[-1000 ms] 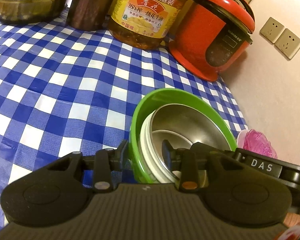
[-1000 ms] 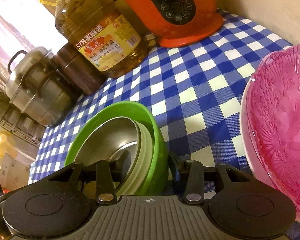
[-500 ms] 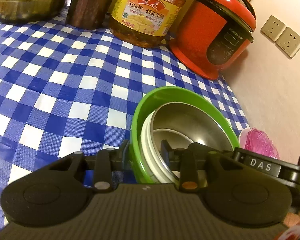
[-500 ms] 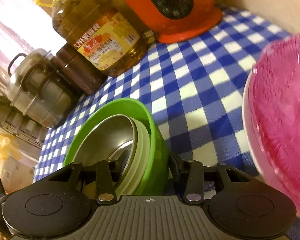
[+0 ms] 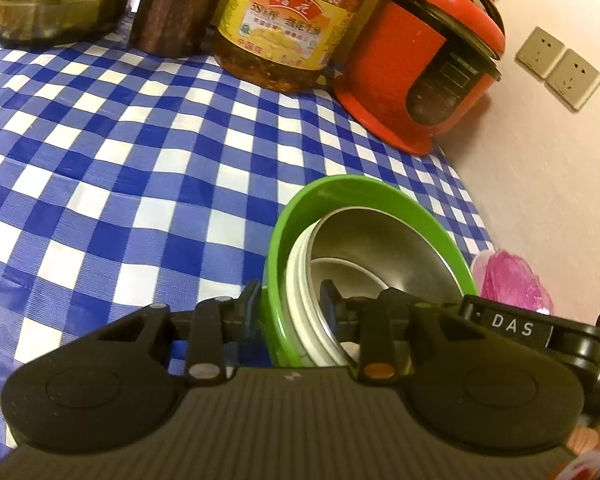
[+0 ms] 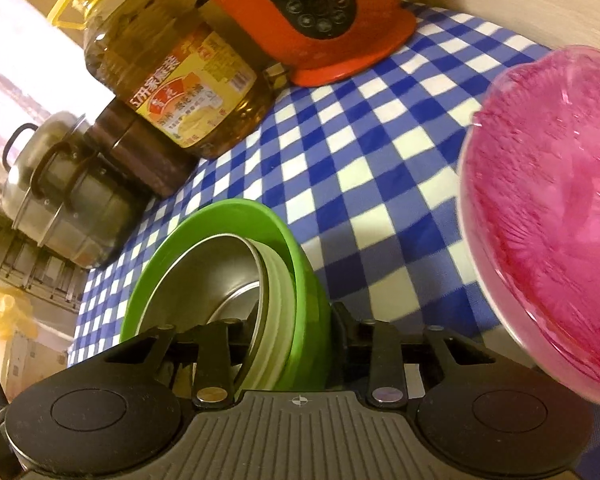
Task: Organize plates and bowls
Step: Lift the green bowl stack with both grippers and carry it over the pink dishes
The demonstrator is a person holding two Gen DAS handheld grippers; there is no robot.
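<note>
Both the left gripper (image 5: pixel 290 304) and right gripper (image 6: pixel 296 320), which has just been closing, clamp opposite rims of the nested bowl stack (image 5: pixel 364 240), sharing its weight.

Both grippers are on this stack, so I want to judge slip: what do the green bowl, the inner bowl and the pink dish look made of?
Green bowl: probably plastic, opaque, smooth gloss. Inner bowl: looks like stainless steel, grey brushed sheen. Pink dish: translucent, ribbed pattern; glass or plastic, unclear.

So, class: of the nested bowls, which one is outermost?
The green bowl; the pale ribbed bowl and the steel bowl sit inside it.
</note>
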